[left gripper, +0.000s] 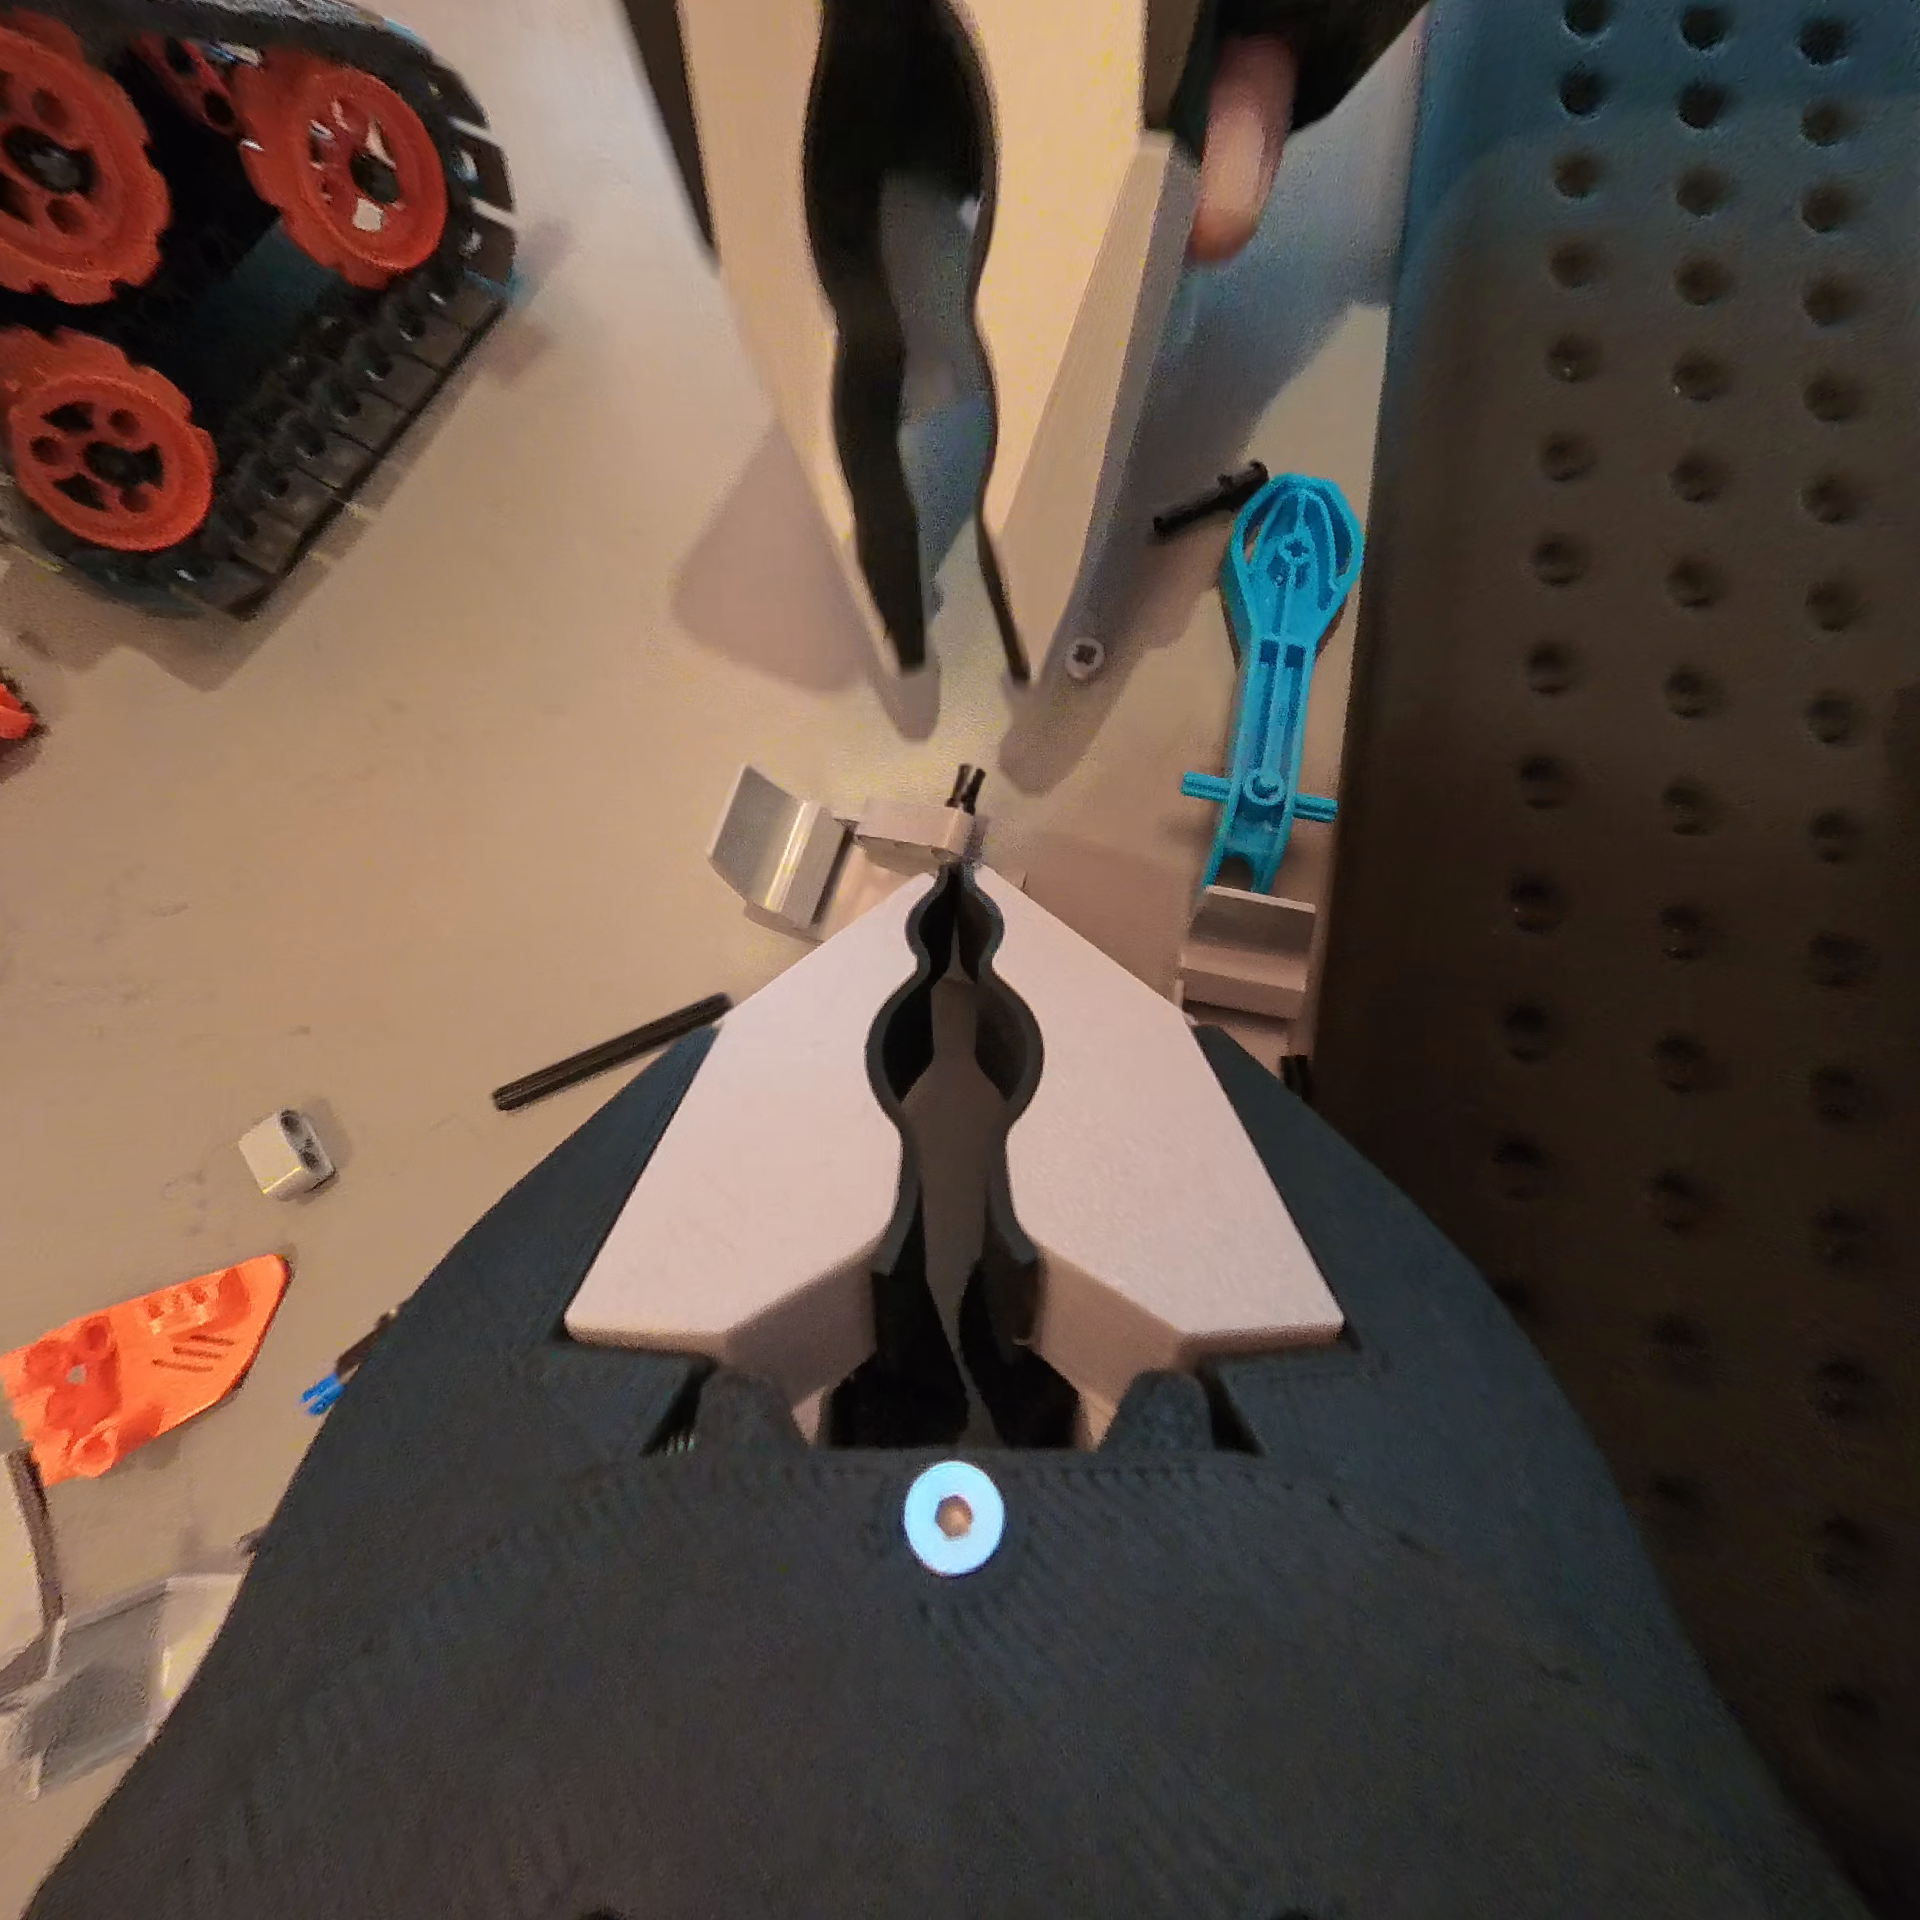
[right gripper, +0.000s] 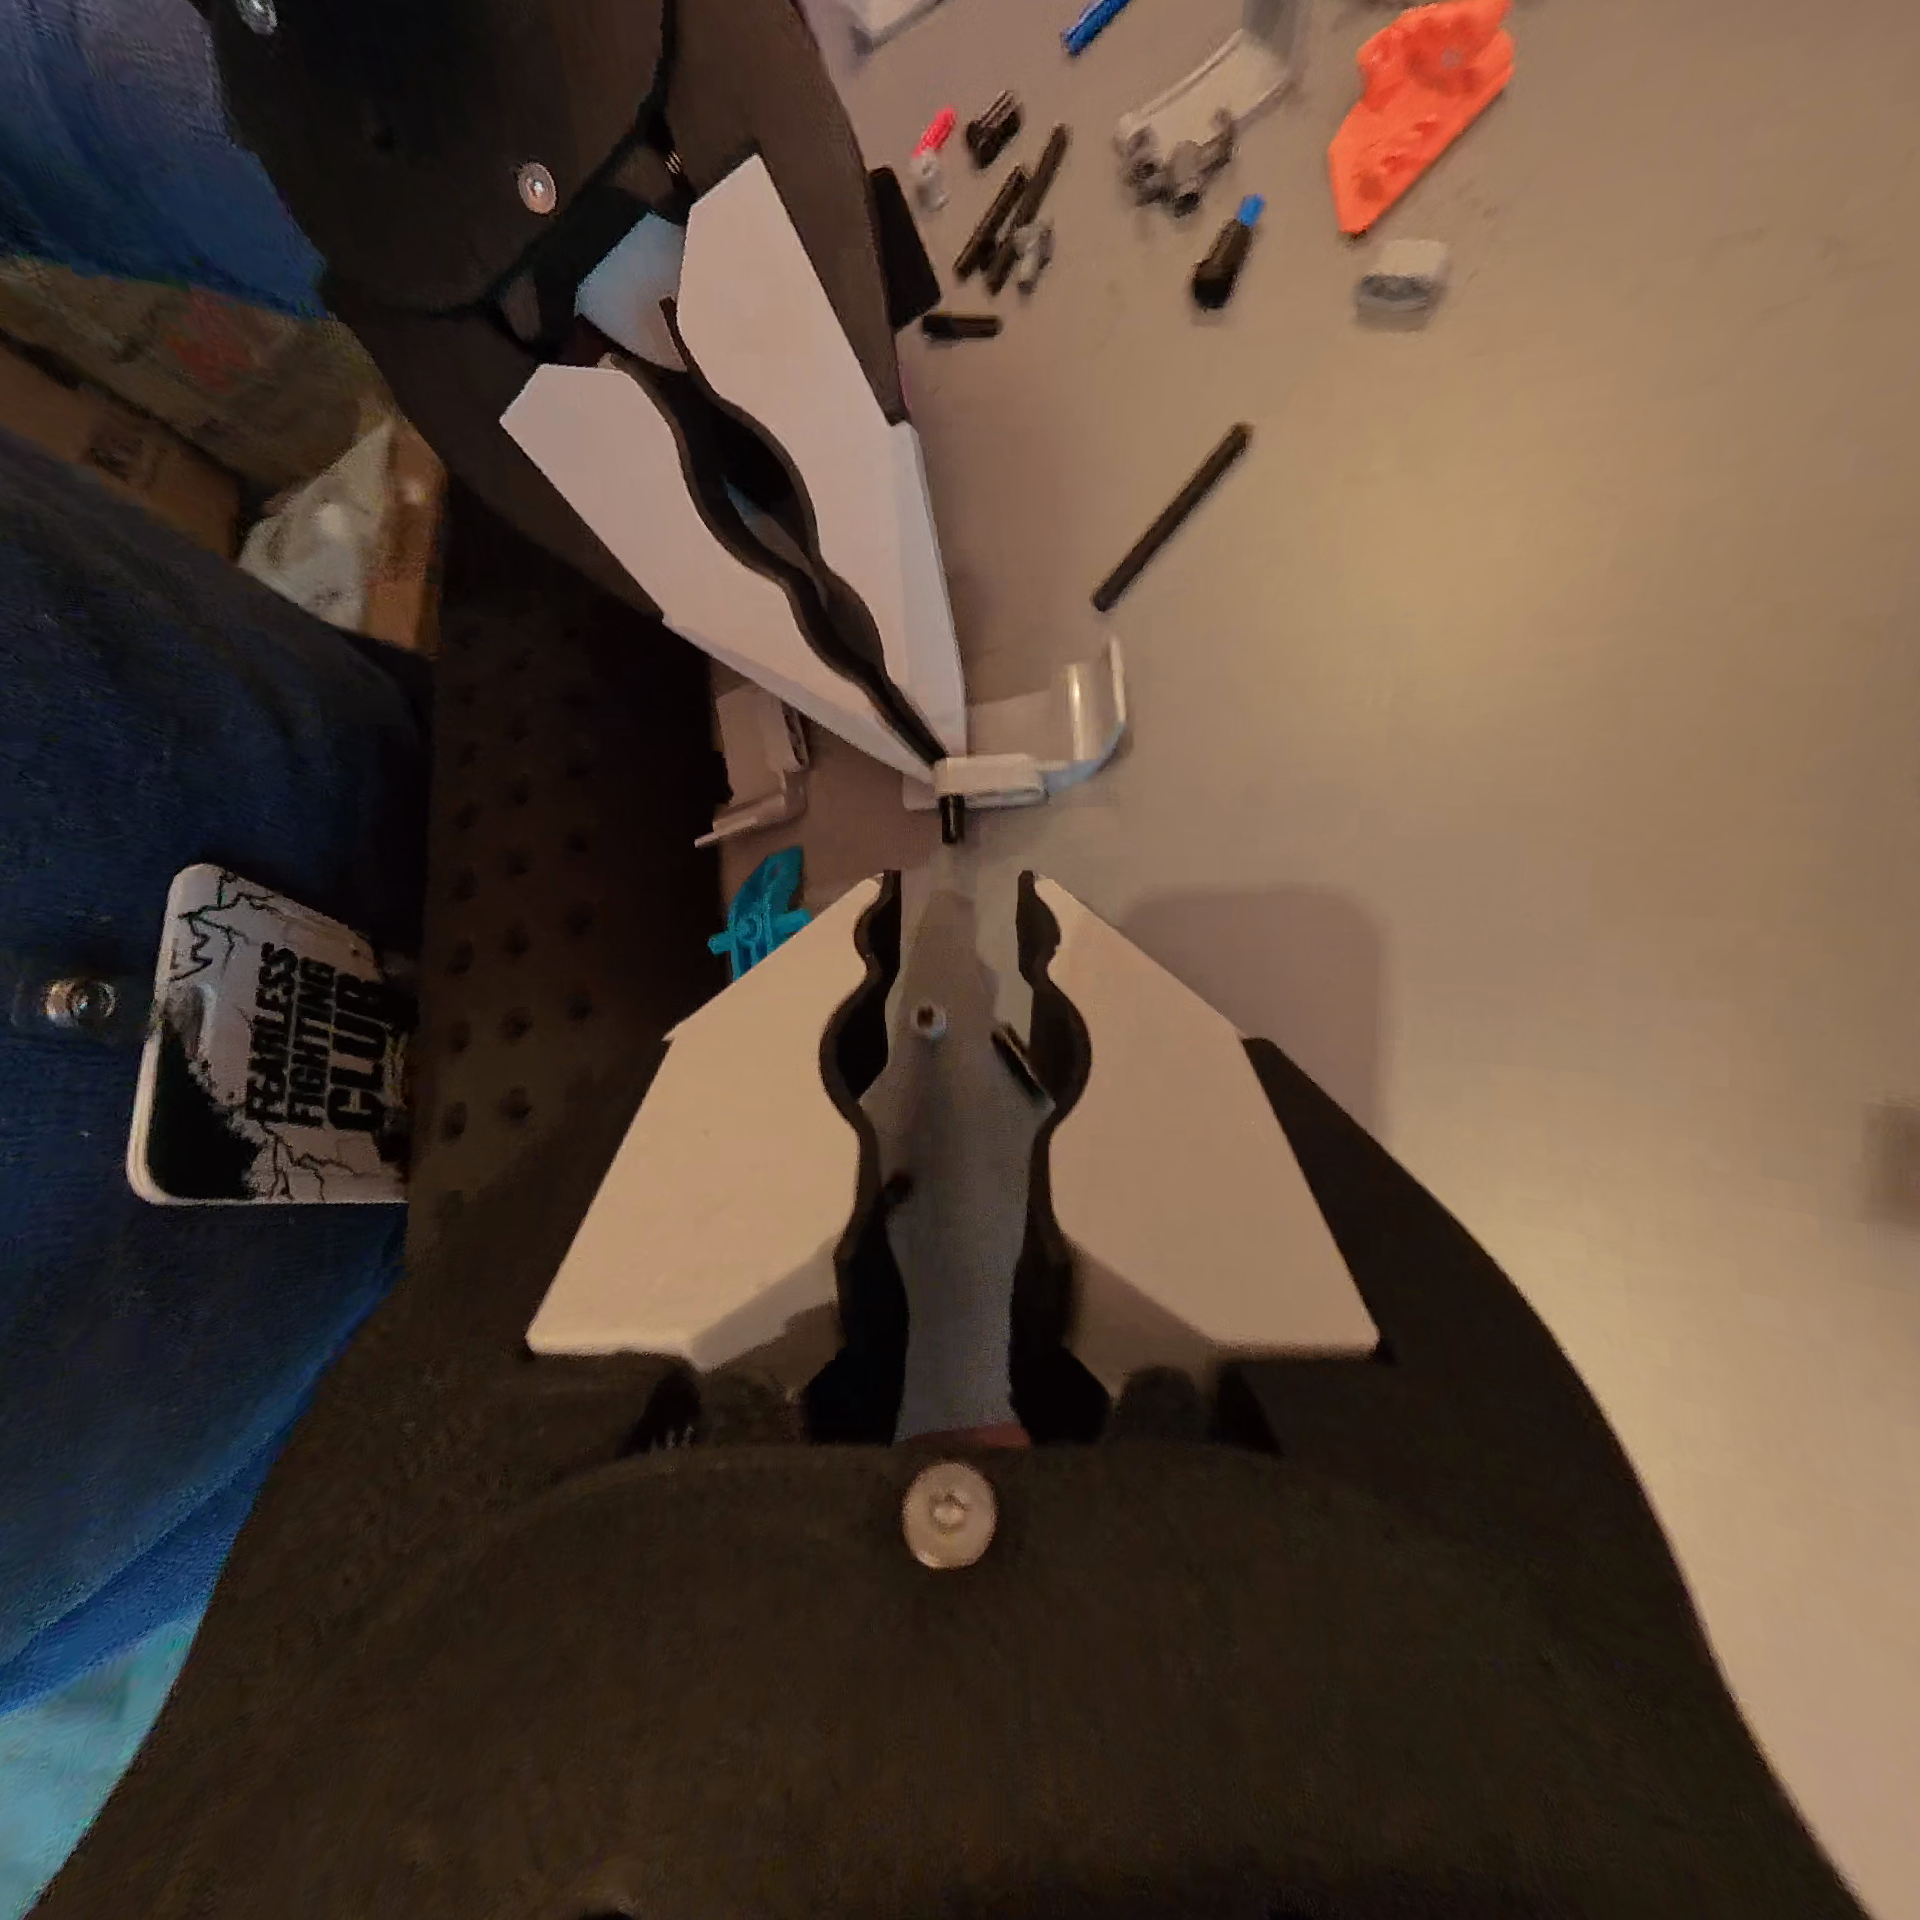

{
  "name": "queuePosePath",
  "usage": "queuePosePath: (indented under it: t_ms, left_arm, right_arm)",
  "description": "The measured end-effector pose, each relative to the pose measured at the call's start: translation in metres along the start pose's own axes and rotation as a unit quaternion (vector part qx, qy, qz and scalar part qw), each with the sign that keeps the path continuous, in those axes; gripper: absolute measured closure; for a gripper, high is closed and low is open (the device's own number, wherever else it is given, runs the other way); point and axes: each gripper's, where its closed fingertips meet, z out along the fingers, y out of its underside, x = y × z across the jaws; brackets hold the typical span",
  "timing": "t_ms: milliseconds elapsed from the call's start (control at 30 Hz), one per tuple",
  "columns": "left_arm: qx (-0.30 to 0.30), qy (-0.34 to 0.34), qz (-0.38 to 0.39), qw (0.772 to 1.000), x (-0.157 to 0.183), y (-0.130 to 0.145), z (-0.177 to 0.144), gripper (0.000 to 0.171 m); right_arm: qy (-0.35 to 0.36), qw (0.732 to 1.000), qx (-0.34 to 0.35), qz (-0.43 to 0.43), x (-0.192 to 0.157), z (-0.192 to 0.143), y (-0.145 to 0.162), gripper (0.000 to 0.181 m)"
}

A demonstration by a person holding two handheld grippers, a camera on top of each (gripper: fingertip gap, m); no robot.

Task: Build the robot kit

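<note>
Grey bracket (right gripper: 1023,764) pinched by left gripper (left gripper: 961,878), right gripper (right gripper: 956,883) parted

Tracked toy vehicle (left gripper: 187,301); orange panel (left gripper: 145,1361)

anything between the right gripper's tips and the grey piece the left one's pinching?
Only a short black pin sticking out of the grey piece toward the right gripper; right wrist view.

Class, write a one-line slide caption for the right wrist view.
Open right tongs face a black pin in a grey curved piece that the closed left tongs pinch above the table.
</note>
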Motion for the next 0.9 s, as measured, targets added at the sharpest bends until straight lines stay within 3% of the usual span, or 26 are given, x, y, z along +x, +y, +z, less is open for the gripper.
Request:
queuePosePath:
  t_ms: [167,300,400,467,567,700,900]
  left_arm:
    - [0.015,-0.003,-0.023,1.000,-0.008,-0.004,-0.008,0.167]
    - [0.012,-0.008,-0.028,1.000,-0.011,-0.003,-0.011,0.162]
    - [0.012,-0.007,-0.039,0.999,-0.012,-0.001,-0.012,0.161]
    - [0.008,-0.006,-0.035,0.999,-0.010,0.000,-0.010,0.160]
    - [0.007,-0.006,-0.034,0.999,-0.007,0.001,-0.010,0.161]
    - [0.008,-0.007,-0.037,0.999,-0.006,0.001,-0.009,0.161]
    - [0.010,-0.009,-0.042,0.999,-0.005,-0.001,-0.011,0.161]
  right_arm:
    - [0.103,0.992,0.051,0.046,0.005,-0.073,0.016,0.153]
    - [0.197,0.977,0.025,0.078,0.009,-0.131,0.057,0.148]
    - [0.289,0.951,-0.037,0.107,0.016,-0.192,0.108,0.145]
    - [0.354,0.917,-0.118,0.139,0.022,-0.239,0.162,0.140]
    - [0.390,0.879,-0.192,0.194,0.015,-0.286,0.227,0.139]
    - [0.384,0.863,-0.225,0.241,0.006,-0.304,0.279,0.135]
    - [0.365,0.864,-0.232,0.256,0.001,-0.290,0.293,0.125]
